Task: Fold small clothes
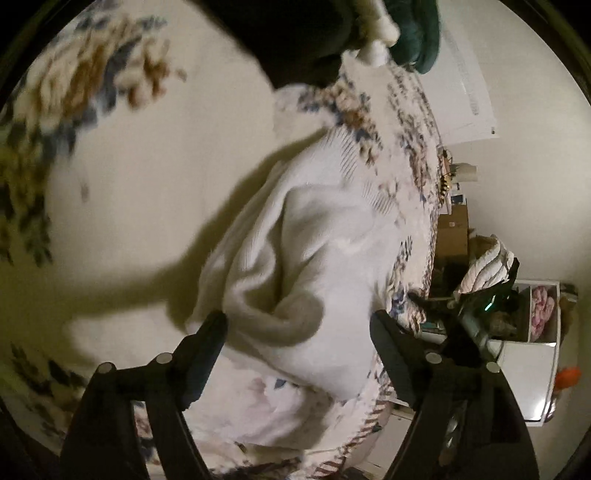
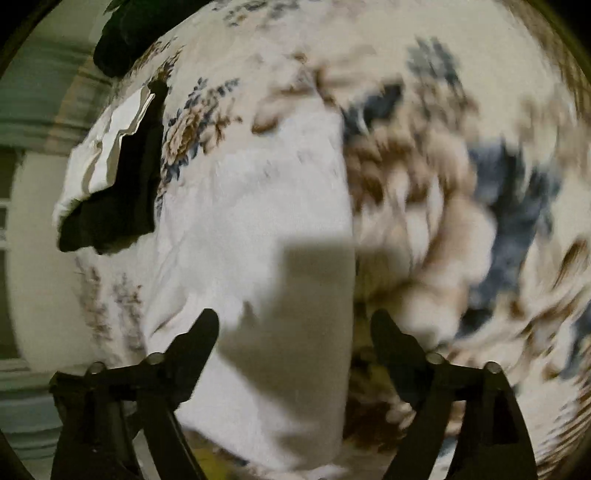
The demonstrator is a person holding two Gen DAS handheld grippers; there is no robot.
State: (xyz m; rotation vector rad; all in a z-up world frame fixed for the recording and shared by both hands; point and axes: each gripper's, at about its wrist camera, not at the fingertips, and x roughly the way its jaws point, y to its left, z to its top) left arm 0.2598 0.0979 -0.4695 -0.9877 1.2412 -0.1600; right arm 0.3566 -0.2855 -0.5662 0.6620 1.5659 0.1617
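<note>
A white knit garment [image 1: 314,236] lies bunched on the floral bedspread [image 1: 122,155], with a thick rolled fold at its near end. My left gripper [image 1: 299,321] stands open, its two fingers either side of that fold and not pressing it. In the right wrist view the white garment [image 2: 251,206] lies smoother on the bedspread [image 2: 461,206], its straight edge running down the middle. My right gripper [image 2: 295,321] hangs open above it, nothing between its fingers, with a shadow cast on the cloth.
Dark clothes [image 1: 295,37], a green cloth [image 1: 417,33] and small white pieces [image 1: 376,48] sit at the far end. A black garment [image 2: 125,192] and a white item [image 2: 99,155] lie near the bed's edge. A white cabinet [image 1: 528,369] stands beside the bed.
</note>
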